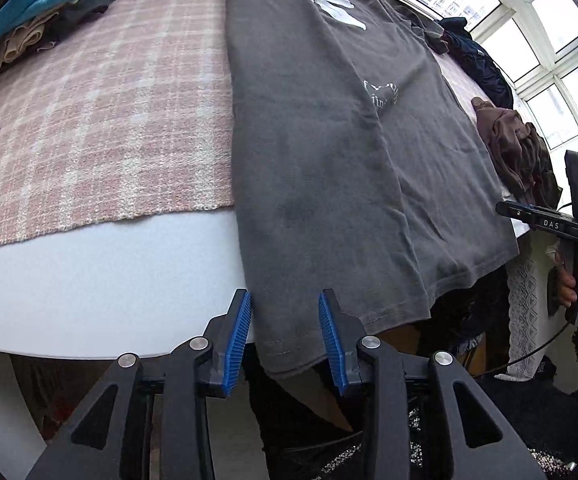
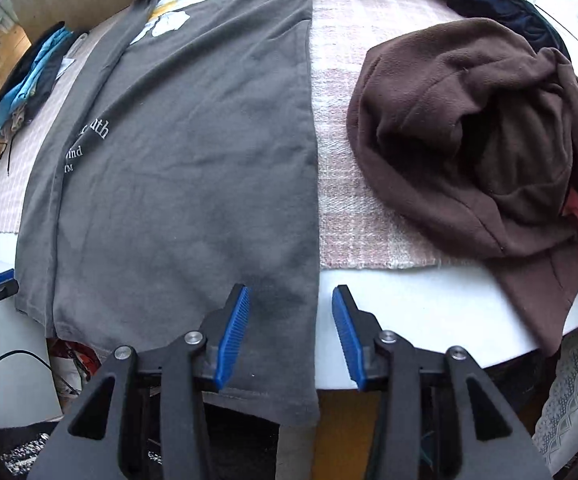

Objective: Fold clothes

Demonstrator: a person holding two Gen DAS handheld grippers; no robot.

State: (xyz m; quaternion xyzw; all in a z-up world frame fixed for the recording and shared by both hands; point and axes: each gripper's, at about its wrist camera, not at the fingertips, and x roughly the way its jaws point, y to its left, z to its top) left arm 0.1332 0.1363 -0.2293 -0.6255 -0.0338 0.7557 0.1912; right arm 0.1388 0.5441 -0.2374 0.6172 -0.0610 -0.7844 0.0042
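Both grippers' jaws parted over grey T-shirt point(image 1: 329, 168) hem.

Both tongs point steeply down with their blue pads apart. The left tongs point(image 1: 285, 336) stand narrower than the right tongs point(image 2: 291, 336), neither pressing on anything. A hand point(image 1: 569, 280) grips the right handle.

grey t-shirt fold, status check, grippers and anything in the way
Left gripper open, right gripper open, both at the hem. Grey t-shirt flat, sides folded in, hem over the table edge. Brown fleece alongside, apart from it.
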